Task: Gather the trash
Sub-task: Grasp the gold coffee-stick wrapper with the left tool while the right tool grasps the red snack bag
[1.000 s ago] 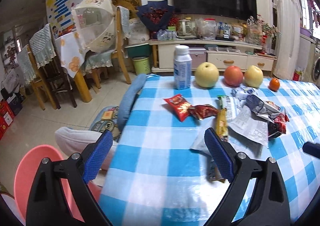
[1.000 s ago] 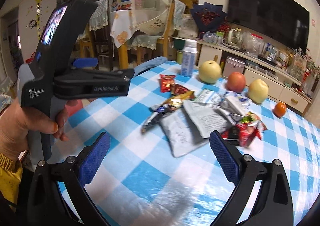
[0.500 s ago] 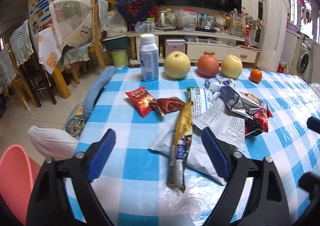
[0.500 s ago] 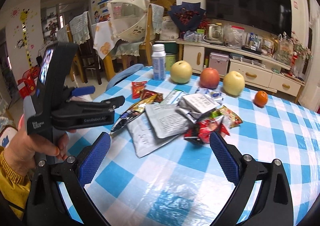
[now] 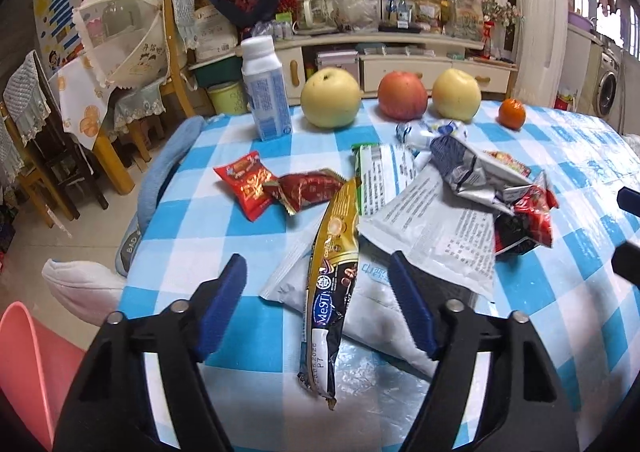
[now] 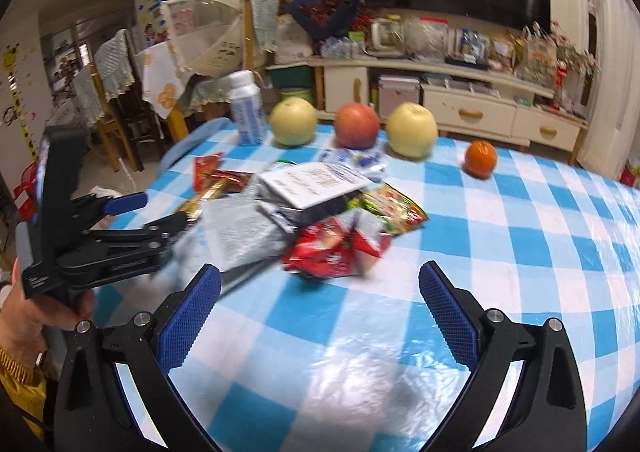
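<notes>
— Where was the trash?

— Heaped mid-bench on the checked cloth (image 5: 208, 332). The long gold sachet (image 5: 332, 276) lay nearest, its lower end between the jaws of the left claw (image 5: 320, 304), which were closing but not yet pressing on it. A white pouch (image 5: 432, 236) lay just beside it and partly under.

— And the right claw (image 6: 320, 308)?

— Spread wide and empty, over bare cloth short of the red wrapper (image 6: 336, 248).

— How would the sachet handle?

— Light, thin and glossy, I judged — likely to slide or buckle. A pinch across its narrow width near the lower end looked best, clear of the pouch. The fruit and the bottle (image 5: 266, 92) stood well behind.
</notes>
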